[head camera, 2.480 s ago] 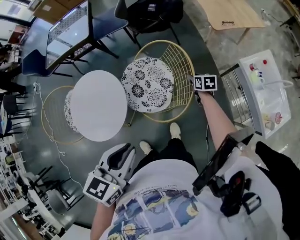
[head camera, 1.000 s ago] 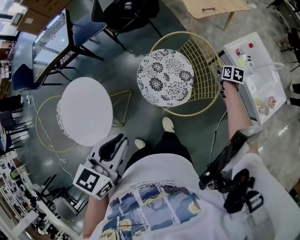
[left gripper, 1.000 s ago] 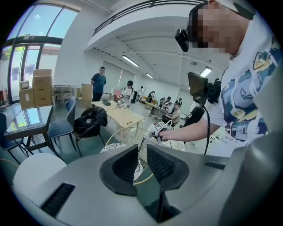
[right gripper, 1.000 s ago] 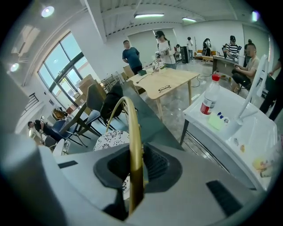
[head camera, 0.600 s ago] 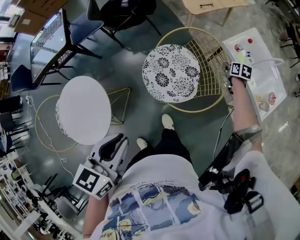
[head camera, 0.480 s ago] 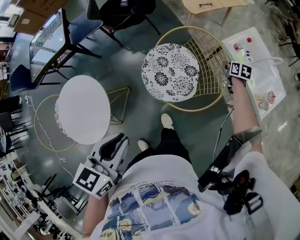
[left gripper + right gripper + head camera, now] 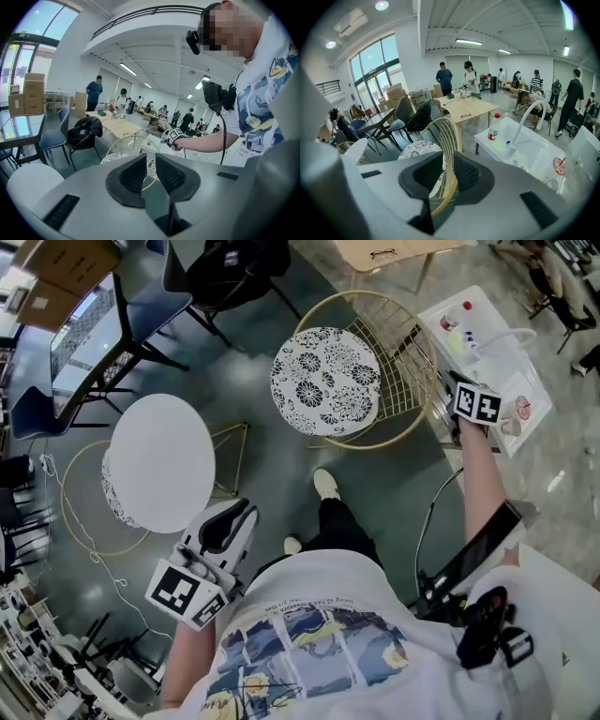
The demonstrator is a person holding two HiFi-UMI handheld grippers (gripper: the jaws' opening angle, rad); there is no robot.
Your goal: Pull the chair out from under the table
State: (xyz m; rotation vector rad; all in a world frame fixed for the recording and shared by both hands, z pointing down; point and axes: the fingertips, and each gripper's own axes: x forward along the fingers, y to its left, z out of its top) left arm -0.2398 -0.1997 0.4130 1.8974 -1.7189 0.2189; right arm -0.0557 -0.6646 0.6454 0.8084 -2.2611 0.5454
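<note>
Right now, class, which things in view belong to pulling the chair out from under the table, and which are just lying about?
Job: gold wire chair; round white table; right gripper, jaws opening around the chair's rim.
Lying about: sink unit; wooden table; dark chair with black bag; second wire chair; left gripper, empty.

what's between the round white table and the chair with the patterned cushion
Mostly bare grey floor. A gold wire frame juts out from under the table toward the chair. The head view shows it.
</note>
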